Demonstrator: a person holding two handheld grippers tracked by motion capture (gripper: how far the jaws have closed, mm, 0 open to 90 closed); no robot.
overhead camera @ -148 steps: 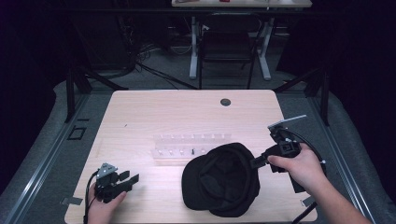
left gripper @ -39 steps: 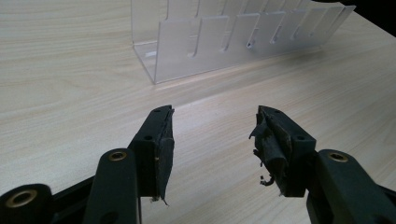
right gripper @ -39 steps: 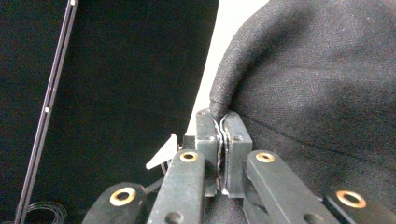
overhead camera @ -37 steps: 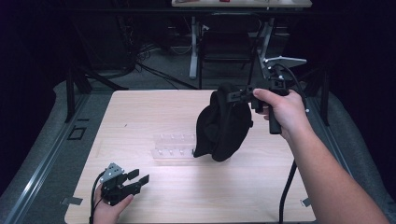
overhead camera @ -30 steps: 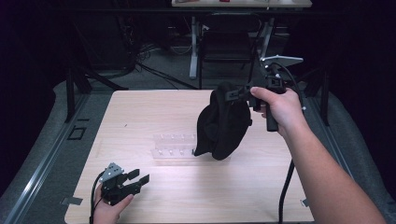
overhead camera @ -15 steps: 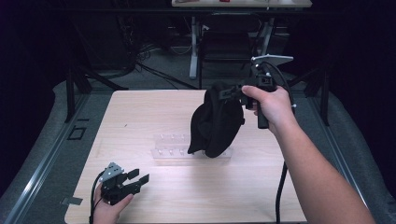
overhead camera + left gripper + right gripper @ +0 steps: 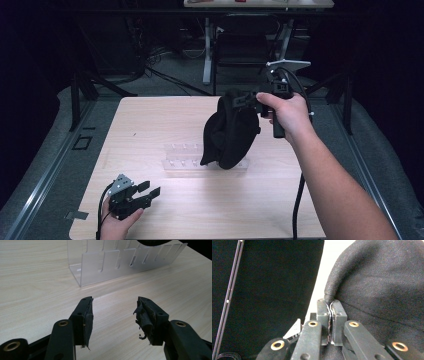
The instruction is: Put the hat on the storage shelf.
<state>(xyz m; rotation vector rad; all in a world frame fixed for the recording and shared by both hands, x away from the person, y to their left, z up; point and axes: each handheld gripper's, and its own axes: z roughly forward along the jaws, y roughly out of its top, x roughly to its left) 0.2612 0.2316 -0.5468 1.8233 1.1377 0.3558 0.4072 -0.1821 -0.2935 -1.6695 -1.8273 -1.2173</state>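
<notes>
Black cap hangs from the right hand-held gripper, clamped on its edge above the table.

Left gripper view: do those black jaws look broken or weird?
Yes. The pads on the open left gripper look worn: the right-hand pad is ragged, with torn black shreds hanging off it, and the other pad is frayed at its lower edge. The clear plastic slotted rack on the pale wooden table looks fine.

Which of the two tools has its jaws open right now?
The left tool, low by the table's near left edge: its jaws stand apart with nothing between them. The right tool is clamped on the black cap, lifted over the clear rack.
</notes>
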